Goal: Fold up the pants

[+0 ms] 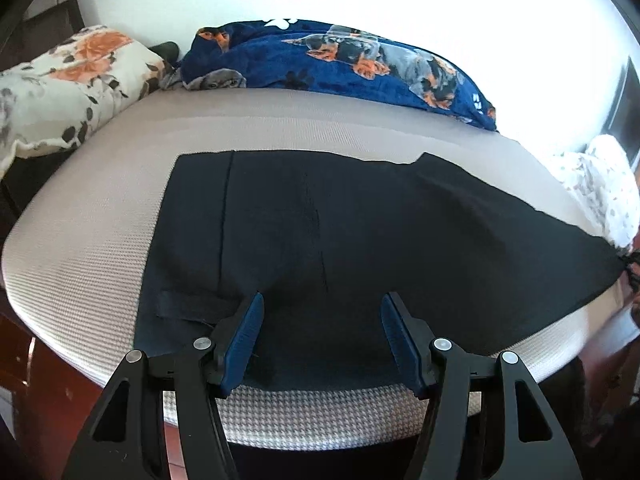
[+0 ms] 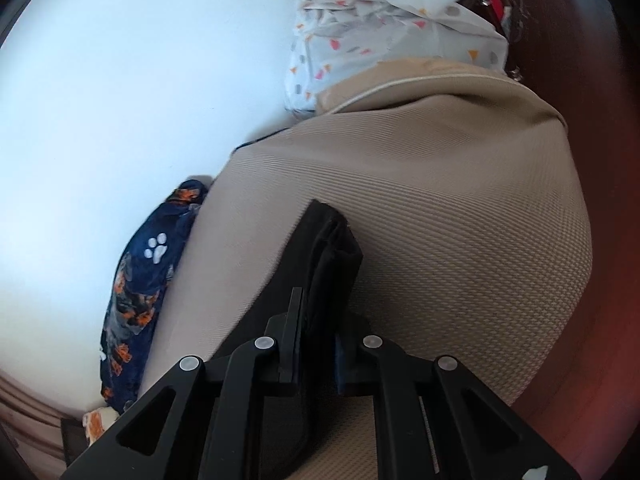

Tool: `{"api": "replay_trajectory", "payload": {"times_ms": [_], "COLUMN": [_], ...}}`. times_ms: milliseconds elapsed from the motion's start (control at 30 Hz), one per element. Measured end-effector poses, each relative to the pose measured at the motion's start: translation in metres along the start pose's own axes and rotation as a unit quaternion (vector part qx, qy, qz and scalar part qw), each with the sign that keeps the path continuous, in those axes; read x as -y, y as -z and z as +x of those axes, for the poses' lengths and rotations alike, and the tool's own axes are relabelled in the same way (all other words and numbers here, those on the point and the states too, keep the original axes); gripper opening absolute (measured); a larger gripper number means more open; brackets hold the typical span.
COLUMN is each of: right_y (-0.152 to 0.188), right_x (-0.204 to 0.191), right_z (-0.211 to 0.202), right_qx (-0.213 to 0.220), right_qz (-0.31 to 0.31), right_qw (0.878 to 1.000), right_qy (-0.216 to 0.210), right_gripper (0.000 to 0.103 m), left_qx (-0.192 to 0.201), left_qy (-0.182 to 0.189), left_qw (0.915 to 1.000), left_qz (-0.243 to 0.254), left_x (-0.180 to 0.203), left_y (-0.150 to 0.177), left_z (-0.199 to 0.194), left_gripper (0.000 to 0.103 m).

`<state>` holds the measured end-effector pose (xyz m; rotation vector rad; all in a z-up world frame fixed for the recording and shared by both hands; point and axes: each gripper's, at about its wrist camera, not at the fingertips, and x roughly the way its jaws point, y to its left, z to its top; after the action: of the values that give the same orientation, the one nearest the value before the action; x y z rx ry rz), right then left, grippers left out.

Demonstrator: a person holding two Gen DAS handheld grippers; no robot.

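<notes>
Across the middle of the left wrist frame, the black pants (image 1: 340, 240) lie on the bed (image 1: 80, 264), left gripper (image 1: 322, 338) fingers open and empty, right gripper (image 2: 316, 340) fingers pinching a bunched end that could slip out.

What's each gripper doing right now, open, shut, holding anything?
Left gripper: open, empty, jaws apart above the black pants near the waistband end.
Right gripper: shut on the pants' bunched leg end.
</notes>
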<state>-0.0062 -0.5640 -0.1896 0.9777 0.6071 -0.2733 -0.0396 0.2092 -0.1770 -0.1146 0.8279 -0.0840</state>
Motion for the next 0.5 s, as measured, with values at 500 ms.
{"api": "replay_trajectory", "payload": {"times_ms": [500], "right_y": [0.048], "right_x": [-0.102], "right_z": [-0.002], "right_qx": [-0.031], "right_qz": [-0.097], "right_qw": [0.992], "right_qy": [-0.072], "right_gripper": [0.011], "left_qx": [0.018], "left_qy": [-0.082], "left_qw": [0.9958], "left_qz": [0.037], "left_x": [0.015], "left_y": [-0.007], "left_z": [0.005], "left_gripper": [0.065]}}
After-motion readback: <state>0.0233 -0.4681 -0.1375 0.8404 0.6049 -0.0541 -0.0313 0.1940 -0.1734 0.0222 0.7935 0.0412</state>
